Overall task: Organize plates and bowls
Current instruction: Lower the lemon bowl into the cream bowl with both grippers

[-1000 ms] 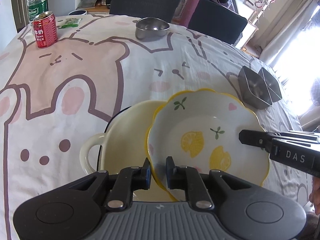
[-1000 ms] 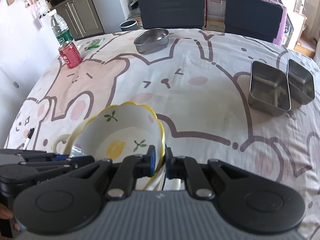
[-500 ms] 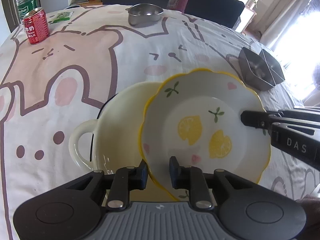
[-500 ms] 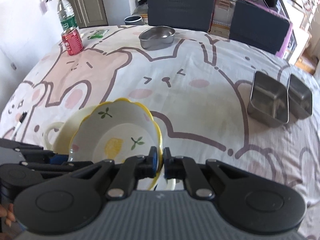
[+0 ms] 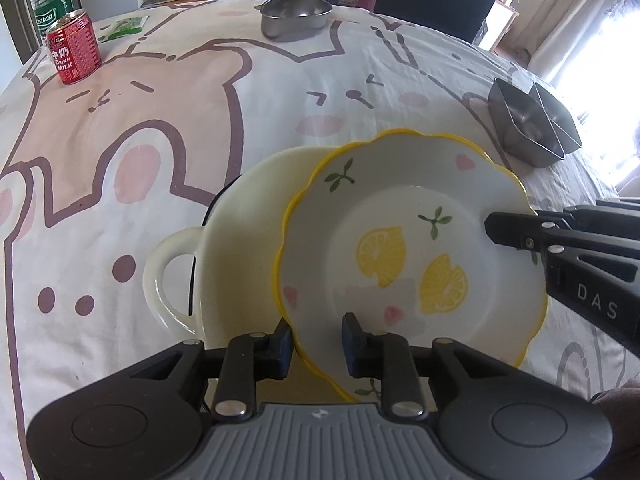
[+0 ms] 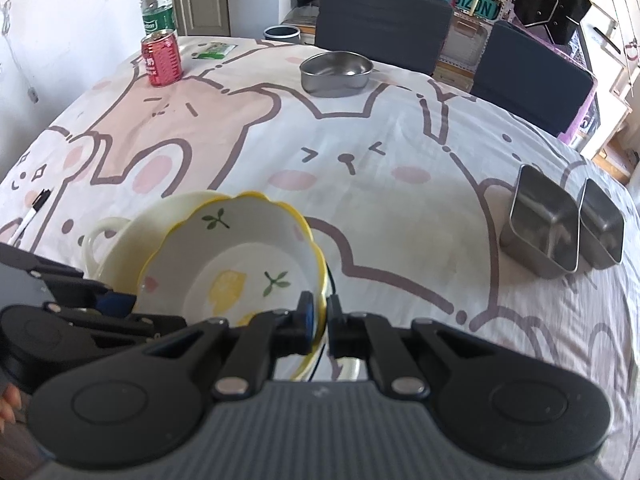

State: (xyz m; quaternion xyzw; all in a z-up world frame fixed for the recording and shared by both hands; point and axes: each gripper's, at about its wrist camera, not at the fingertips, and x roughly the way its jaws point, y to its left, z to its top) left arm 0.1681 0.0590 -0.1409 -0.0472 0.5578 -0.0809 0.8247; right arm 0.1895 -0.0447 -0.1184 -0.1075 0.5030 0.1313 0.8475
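A white lemon-print bowl (image 5: 400,216) with a wavy yellow rim lies tilted inside a larger cream bowl (image 5: 240,232) that has loop handles. My left gripper (image 5: 318,340) straddles the lemon bowl's near rim; its jaws are opening, the left pad is close to the rim and the right pad stands clear of it. My right gripper (image 6: 320,316) is shut on the opposite rim of the lemon bowl (image 6: 240,248). The same right gripper (image 5: 490,226) reaches in from the right in the left wrist view. The cream bowl (image 6: 132,236) shows behind, and the left gripper (image 6: 116,300) sits at the lower left.
The table wears a cartoon-rabbit cloth (image 5: 160,120). At the far side stand a steel heart-shaped bowl (image 5: 296,16), a red can (image 5: 74,54) and a water bottle (image 5: 50,4). Two steel rectangular tins (image 5: 532,128) sit to the right. A pen (image 6: 34,214) lies at the left edge.
The left jaws have spread apart around the lemon bowl's rim. The lemon bowl lies flatter over the cream bowl. The right gripper keeps its hold.
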